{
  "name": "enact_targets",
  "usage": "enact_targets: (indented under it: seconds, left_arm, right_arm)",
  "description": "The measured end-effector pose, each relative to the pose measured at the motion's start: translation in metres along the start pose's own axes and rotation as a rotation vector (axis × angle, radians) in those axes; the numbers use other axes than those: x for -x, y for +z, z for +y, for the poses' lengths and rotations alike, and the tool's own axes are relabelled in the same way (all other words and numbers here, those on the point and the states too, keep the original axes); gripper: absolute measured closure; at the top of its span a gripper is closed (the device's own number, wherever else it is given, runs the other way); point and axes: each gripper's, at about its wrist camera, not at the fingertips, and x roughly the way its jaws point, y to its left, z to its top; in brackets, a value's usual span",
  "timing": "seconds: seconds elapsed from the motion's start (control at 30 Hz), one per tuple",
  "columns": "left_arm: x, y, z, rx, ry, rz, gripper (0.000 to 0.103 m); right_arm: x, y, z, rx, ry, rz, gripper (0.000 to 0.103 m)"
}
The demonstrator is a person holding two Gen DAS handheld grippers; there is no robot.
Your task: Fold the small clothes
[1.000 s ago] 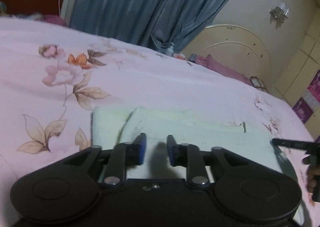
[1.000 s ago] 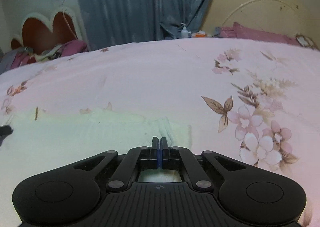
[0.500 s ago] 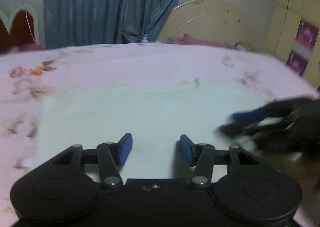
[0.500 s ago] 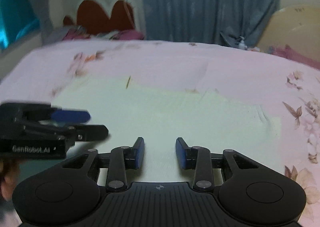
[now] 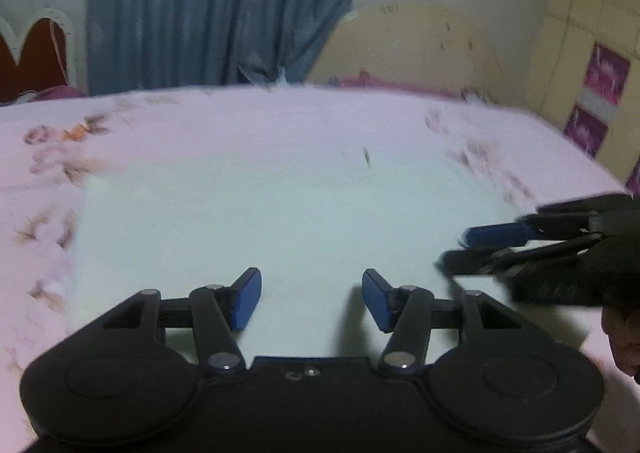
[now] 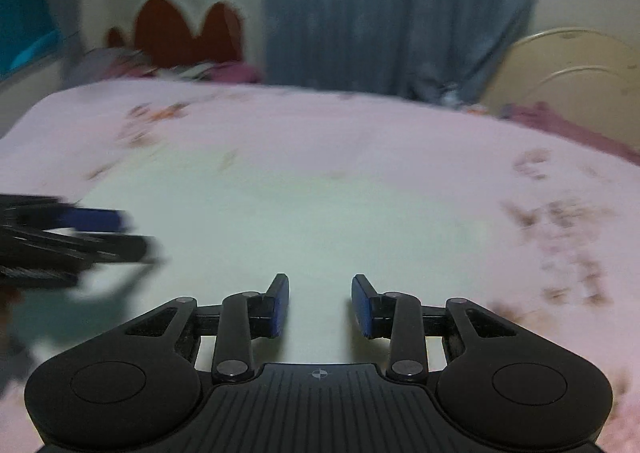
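The left gripper (image 5: 311, 299) is opening and the right gripper (image 6: 320, 305) gapes, both empty above a pale, seemingly folded cloth (image 5: 280, 221).

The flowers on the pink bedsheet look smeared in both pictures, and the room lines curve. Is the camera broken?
No. In the left wrist view, motion blur smears the floral pink bedsheet and the right gripper, while the left gripper riding with the camera stays sharp; in the right wrist view the pale green folded cloth is soft too; fisheye lenses bend the bed's edges; the light is dim.
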Motion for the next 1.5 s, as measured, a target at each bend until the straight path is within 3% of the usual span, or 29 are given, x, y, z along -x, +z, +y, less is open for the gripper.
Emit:
enact_targets:
  seconds: [0.07,0.17,0.23,0.37,0.47,0.57,0.67,0.77,0.93,1.07,1.2,1.23,1.3,1.5]
  left_arm:
    - [-0.005,-0.006,-0.003,-0.031,0.027,0.02,0.048]
    - [0.013,-0.008,0.0,-0.014,0.016,-0.006,0.049]
    - [0.024,-0.012,-0.003,-0.033,0.019,-0.014,0.049]
    - [0.028,-0.029,-0.008,-0.023,0.053,0.041,0.05]
    - [0.04,-0.04,0.007,0.011,0.111,0.036,0.049]
    - [0.056,-0.053,0.032,0.05,0.15,0.023,0.05]
    - [0.065,-0.051,0.03,0.066,0.163,-0.001,0.051]
    - [0.07,-0.048,0.007,0.076,0.092,-0.037,0.051]
    - [0.057,-0.054,-0.03,0.049,0.047,0.005,0.055]
    - [0.058,-0.066,-0.029,0.043,0.073,0.022,0.053]
    - [0.077,-0.076,0.003,0.103,0.135,0.012,0.054]
    - [0.081,-0.079,0.014,0.136,0.142,0.007,0.056]
    - [0.087,-0.084,0.025,0.172,0.137,0.0,0.059]
    - [0.092,-0.079,0.016,0.159,0.171,-0.012,0.057]
  right_arm:
    - [-0.011,-0.01,0.004,0.03,-0.042,0.047,0.067]
    - [-0.001,-0.006,-0.001,-0.011,-0.044,0.032,0.067]
    - [0.013,-0.007,0.004,-0.012,-0.006,-0.002,0.067]
    - [0.015,-0.024,0.03,0.05,0.042,0.058,0.067]
    - [0.017,-0.038,0.017,0.014,-0.021,0.065,0.067]
    - [0.031,-0.052,-0.019,-0.077,-0.144,0.069,0.068]
    - [0.045,-0.048,-0.022,-0.091,-0.137,0.048,0.068]
    - [0.057,-0.038,0.01,-0.049,-0.036,-0.014,0.068]
    - [0.044,-0.048,0.049,0.002,0.053,0.05,0.067]
    - [0.04,-0.058,0.046,-0.03,0.032,0.069,0.068]
    - [0.066,-0.076,0.008,-0.14,-0.11,0.052,0.068]
    - [0.072,-0.083,-0.009,-0.195,-0.152,0.056,0.069]
    - [0.076,-0.092,-0.033,-0.267,-0.182,0.066,0.099]
    - [0.088,-0.079,-0.025,-0.248,-0.176,0.022,0.101]
